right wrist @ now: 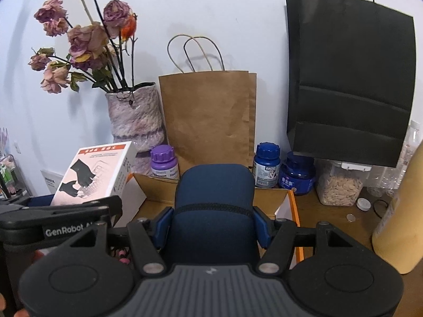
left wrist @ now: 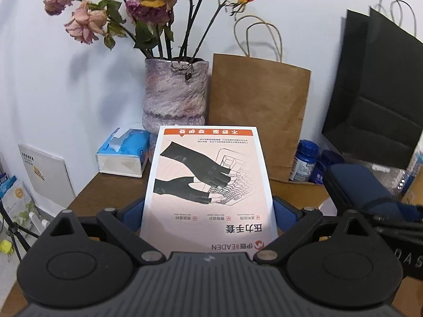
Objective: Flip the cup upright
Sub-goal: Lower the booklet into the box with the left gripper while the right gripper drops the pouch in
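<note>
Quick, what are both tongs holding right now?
Left tongs: shut on the glove box.
Right tongs: shut on the blue pouch.

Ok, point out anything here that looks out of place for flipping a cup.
No cup shows in either view. The left tongs are shut on a glove box, printed side upside down to the camera. The right tongs are shut on a navy soft case.

Pale white wall (right wrist: 224,13) behind; brown wooden tabletop (left wrist: 105,187); soft shadows on wall.
</note>
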Demonstrator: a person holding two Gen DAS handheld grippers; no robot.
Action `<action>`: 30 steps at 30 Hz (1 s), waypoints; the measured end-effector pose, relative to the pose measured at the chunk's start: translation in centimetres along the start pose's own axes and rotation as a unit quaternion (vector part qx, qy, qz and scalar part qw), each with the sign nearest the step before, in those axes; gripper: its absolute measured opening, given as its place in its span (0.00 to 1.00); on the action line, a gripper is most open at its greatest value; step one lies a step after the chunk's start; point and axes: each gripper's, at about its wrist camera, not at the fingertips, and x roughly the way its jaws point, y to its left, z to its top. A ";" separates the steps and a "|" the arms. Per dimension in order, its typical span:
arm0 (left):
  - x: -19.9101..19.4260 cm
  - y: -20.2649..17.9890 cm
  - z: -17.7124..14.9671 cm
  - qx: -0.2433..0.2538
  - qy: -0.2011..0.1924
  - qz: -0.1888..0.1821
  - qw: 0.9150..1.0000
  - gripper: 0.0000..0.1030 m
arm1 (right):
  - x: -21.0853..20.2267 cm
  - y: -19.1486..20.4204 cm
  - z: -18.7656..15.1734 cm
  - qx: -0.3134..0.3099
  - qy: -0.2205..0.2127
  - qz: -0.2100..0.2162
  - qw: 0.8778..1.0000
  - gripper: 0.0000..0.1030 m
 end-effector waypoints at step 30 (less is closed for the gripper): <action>8.0 -0.7 -0.3 0.024 0.037 0.003 0.999 1.00 | 9.9 -3.4 -0.7 0.010 0.063 -0.065 0.996 0.91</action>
